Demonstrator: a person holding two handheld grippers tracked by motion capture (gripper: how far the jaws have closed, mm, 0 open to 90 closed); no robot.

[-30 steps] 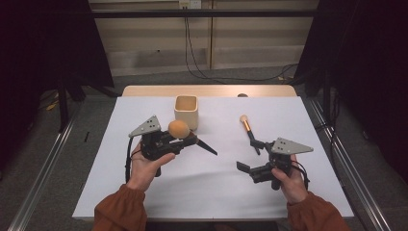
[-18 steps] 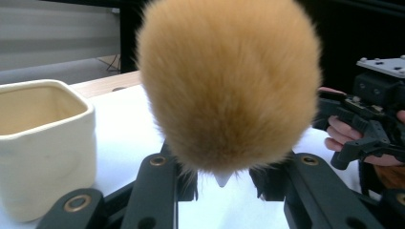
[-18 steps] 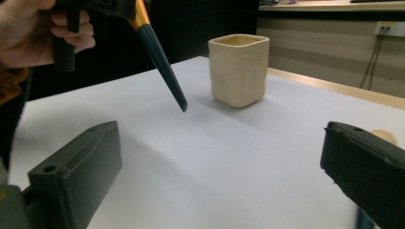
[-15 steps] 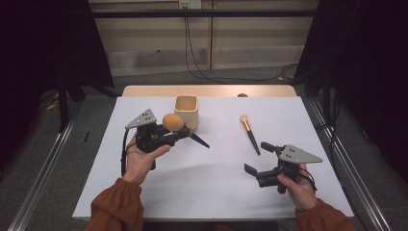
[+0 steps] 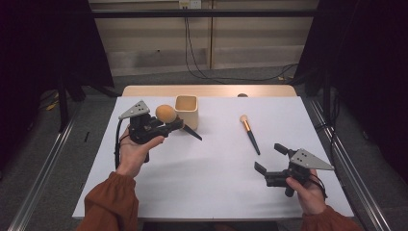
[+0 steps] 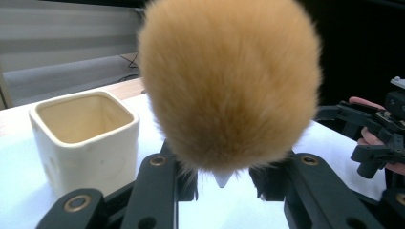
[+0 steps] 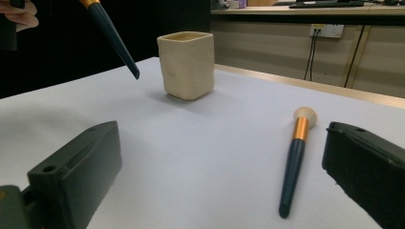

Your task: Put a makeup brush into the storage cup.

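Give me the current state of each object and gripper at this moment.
Large brush: held in the air, tilted, handle end pointing down.
Small brush: lying flat on the table, untouched.
Cup: upright, empty.
Left gripper: shut on the large brush.
Right gripper: open, empty.

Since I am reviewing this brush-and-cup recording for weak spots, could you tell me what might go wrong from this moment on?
The left gripper clamps the big fluffy brush near its head, so the long handle sticks out and could swing into the cream cup close beside it and tip it. The fluffy head covers much of the left gripper view, which may make aiming at the cup's opening harder. The small brush lies loose on the table; the open right gripper might nudge it.
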